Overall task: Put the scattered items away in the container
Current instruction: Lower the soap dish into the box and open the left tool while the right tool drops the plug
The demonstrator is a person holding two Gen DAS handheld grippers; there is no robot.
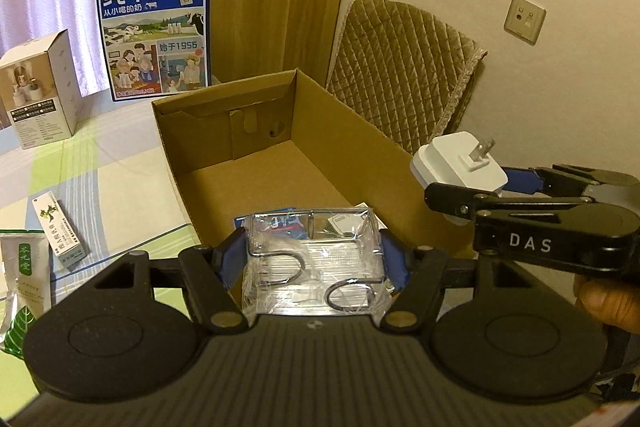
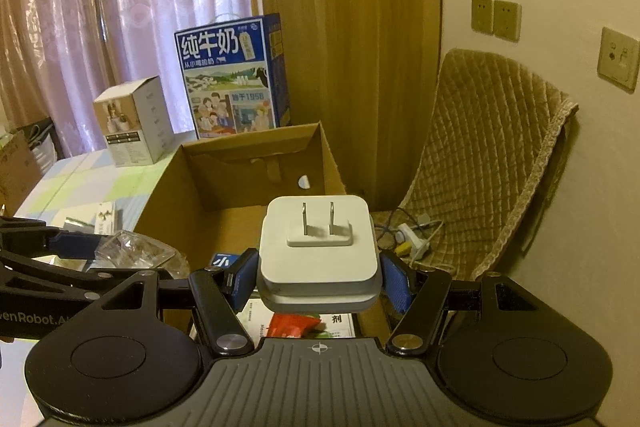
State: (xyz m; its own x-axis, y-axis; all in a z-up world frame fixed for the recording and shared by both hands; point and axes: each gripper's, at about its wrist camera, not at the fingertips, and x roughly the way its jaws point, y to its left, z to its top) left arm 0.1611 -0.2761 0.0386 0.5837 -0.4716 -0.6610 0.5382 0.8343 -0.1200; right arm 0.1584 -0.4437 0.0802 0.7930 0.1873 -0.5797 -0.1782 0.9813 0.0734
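Observation:
An open cardboard box (image 1: 224, 131) stands on the table ahead of both grippers. My left gripper (image 1: 314, 259) is shut on a clear plastic pack with wire hooks inside (image 1: 316, 263), held over the box's near edge. My right gripper (image 2: 318, 277) is shut on a white plug adapter (image 2: 318, 247), prongs up, also above the near end of the cardboard box (image 2: 240, 163). From the left wrist the white plug adapter (image 1: 460, 163) and right gripper (image 1: 464, 183) show at the right, over the box's right wall. Some packets lie inside the box (image 2: 296, 325).
On the checked tablecloth lie a small green-and-white carton (image 1: 60, 231) and a green-leaf pouch (image 1: 22, 287) at left. A white product box (image 1: 40, 87) and a blue milk carton case (image 1: 154, 27) stand behind. A quilted chair (image 1: 404, 83) sits right of the box.

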